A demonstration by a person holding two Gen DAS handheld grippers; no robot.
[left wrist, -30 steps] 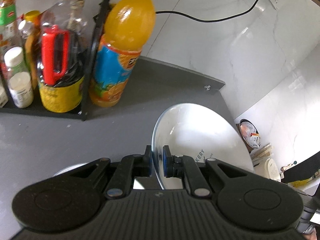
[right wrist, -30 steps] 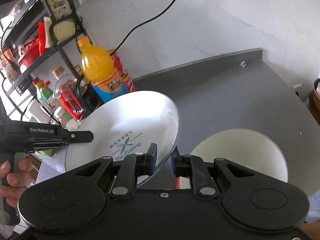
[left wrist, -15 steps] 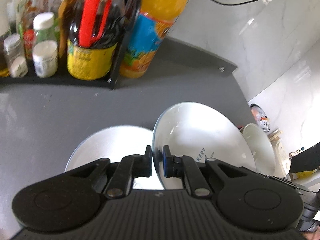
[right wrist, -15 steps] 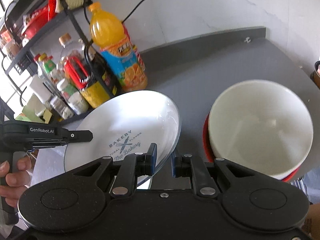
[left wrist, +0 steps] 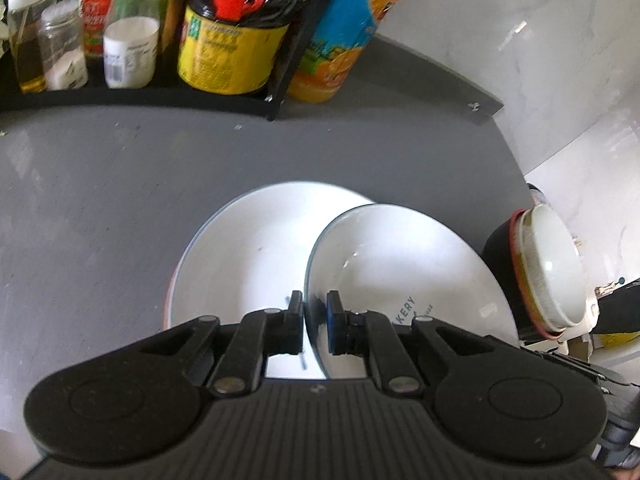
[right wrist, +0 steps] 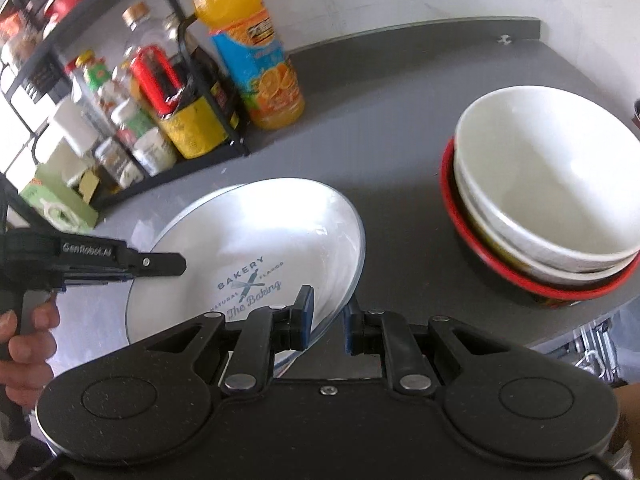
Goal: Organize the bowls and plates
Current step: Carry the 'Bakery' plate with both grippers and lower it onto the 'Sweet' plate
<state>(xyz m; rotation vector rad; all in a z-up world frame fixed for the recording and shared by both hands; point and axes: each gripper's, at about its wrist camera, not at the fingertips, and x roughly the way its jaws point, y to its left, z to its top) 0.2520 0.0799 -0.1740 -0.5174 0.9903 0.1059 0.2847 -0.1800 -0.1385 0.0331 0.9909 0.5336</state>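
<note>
left gripper [left wrist: 314, 320] pinches the tilted bakery plate's [left wrist: 404, 276] rim above another plate [left wrist: 248, 248]; right gripper [right wrist: 327, 318] straddles its opposite rim, jaws narrowly apart.

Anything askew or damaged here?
No damage or spills visible. The only thing askew is the bakery plate, held tilted by its rim in the left gripper above another plate on the counter. The bowl stack sits nested.

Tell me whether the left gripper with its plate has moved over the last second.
Yes. The left gripper has carried the printed plate down toward the counter: the orange juice bottle slid up out of frame, and another plate appeared beneath.
</note>
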